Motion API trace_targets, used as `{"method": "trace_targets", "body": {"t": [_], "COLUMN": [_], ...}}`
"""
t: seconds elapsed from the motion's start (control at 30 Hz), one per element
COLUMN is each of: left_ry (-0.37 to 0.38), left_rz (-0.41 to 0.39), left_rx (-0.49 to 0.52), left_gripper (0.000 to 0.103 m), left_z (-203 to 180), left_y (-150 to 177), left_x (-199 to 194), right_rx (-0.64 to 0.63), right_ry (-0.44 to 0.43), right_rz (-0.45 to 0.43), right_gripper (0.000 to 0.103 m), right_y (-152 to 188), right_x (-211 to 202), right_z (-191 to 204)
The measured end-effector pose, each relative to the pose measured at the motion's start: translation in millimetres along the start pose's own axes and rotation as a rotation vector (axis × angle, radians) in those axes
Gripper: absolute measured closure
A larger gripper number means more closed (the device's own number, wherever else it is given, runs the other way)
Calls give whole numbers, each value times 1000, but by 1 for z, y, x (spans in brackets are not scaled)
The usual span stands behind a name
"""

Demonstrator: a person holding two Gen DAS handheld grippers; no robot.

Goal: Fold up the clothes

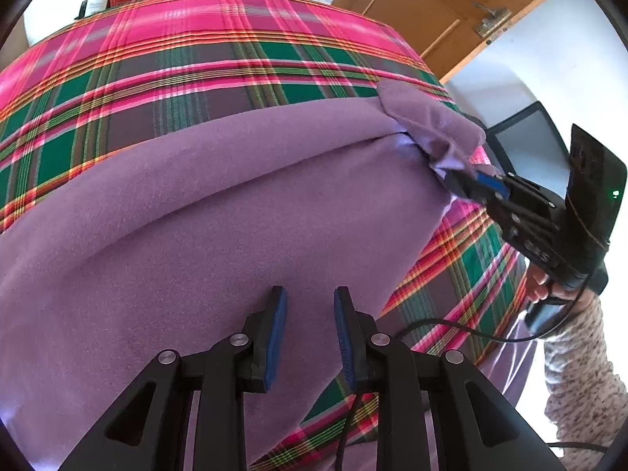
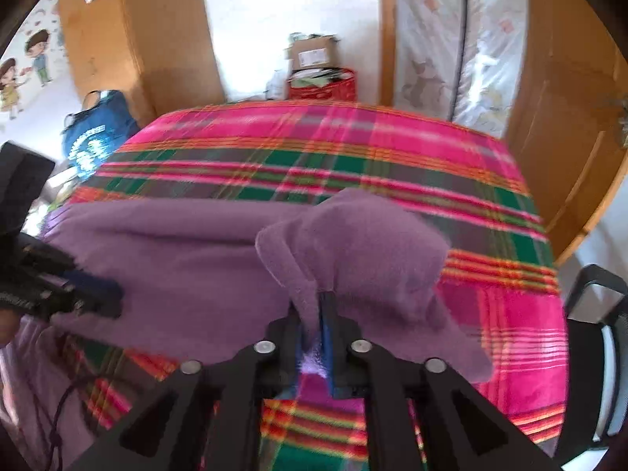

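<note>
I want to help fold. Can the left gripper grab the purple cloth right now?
Probably yes. The left gripper hangs just over the purple cloth with its jaws apart and nothing between them and the fabric.

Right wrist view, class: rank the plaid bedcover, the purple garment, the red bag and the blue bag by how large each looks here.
1. plaid bedcover
2. purple garment
3. blue bag and red bag look alike; the red one is farther away, so they stay unranked.
</note>
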State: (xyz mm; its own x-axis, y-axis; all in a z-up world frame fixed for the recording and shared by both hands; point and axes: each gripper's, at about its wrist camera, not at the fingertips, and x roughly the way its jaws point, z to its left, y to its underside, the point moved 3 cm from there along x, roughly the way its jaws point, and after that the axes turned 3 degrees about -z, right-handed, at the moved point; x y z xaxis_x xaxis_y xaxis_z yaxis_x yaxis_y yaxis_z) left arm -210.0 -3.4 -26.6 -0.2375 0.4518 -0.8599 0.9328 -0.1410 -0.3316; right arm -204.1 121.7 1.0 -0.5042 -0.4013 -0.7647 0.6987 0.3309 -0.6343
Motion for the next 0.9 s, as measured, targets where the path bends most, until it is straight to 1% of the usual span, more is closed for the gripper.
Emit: {"method": "trace_targets", "body": {"t": [0.1, 0.27, 0.43, 0.53, 0.67, 0.7, 0.73, 0.83, 0.9], "left_ry": [12, 14, 20, 18, 17, 18, 17, 17, 17], "left_rz": [2, 0, -1, -2, -3, -4, -4, -5, -6], "left_rx": [-9, -12, -15, -11, -10, -10, -10, -8, -7], "left_gripper": [78, 78, 78, 78, 78, 78, 78, 78, 77], "left_z": [2, 2, 3, 3, 2, 3, 3, 3, 3], "left_y": [-1, -1, -1, -1, 0, 0, 0, -1, -1], "left_x": [1, 2, 2, 2, 1, 1, 1, 0, 0], "right_rx": [-2, 107, 160, 183, 254, 274, 287, 306, 318], "right_ry": [-22, -51, -133, -155, -146, -136, -129, -118, -129], "right_rz": [-23, -96, -94, -93, -130, -139, -142, -150, -153], "right_gripper": [87, 87, 87, 87, 85, 82, 75, 71, 67], "right_y": [4, 3, 4, 9, 8, 8, 8, 5, 1], "right_x": [-13, -38, -45, -48, -51, -51, -51, -48, -44], "right_z": [-5, -27, -37, -42, -60, -65, -68, -74, -79]}}
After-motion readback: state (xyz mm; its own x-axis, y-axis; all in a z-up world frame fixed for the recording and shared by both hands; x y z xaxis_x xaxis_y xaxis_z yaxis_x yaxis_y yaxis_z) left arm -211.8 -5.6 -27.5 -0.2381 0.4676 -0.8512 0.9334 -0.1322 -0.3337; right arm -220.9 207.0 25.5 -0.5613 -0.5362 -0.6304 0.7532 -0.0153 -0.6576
